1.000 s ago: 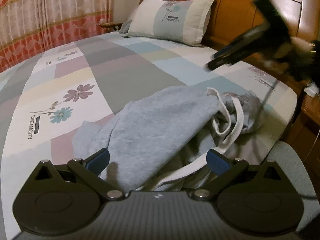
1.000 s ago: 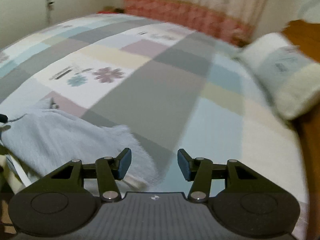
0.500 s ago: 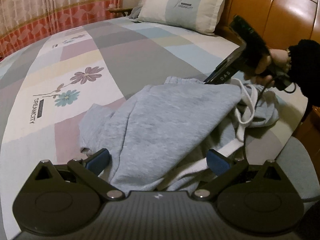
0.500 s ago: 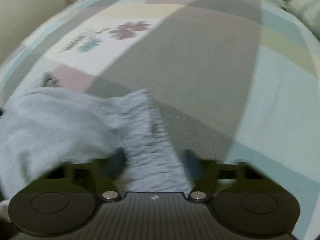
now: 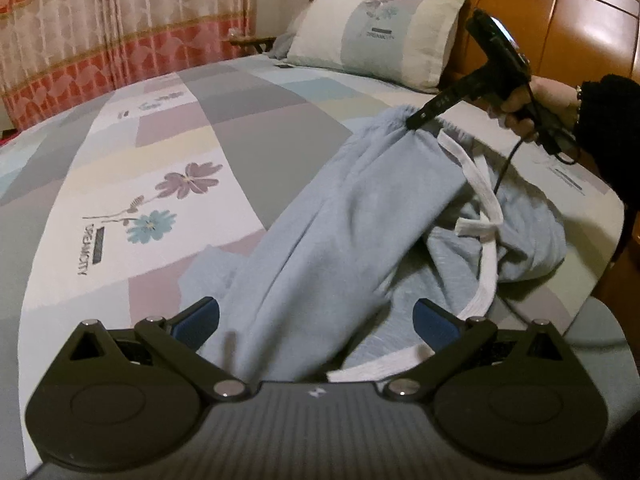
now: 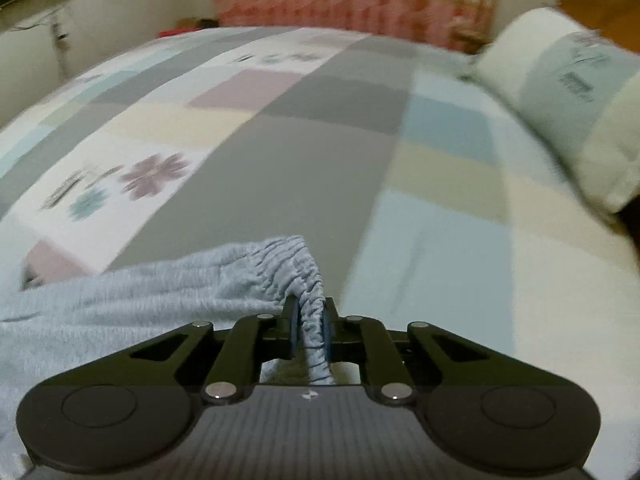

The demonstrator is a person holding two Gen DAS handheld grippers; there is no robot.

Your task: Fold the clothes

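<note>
A light blue-grey garment (image 5: pixel 340 216) with white drawstrings (image 5: pixel 484 200) lies crumpled near the bed's edge. My right gripper (image 6: pixel 310 322) is shut on its gathered elastic hem (image 6: pixel 296 264) and holds that part lifted off the bed. In the left wrist view the right gripper (image 5: pixel 416 122) shows at upper right, held by a hand in a black sleeve (image 5: pixel 608 120), with the cloth hanging from its tip. My left gripper (image 5: pixel 316 316) is open, its blue pads (image 5: pixel 196 318) on either side of the garment's near folds.
The bed carries a patchwork sheet (image 5: pixel 160 168) with flower prints. A pillow (image 5: pixel 380 36) leans against the wooden headboard (image 5: pixel 560 16). Red-patterned curtains (image 5: pixel 100 28) hang on the far side. The bed's edge (image 5: pixel 596 280) drops off at right.
My right gripper came down onto the garment's elastic hem, shut on it and lifted it. The cloth now stretches upward. The left gripper stayed open over the near folds.
</note>
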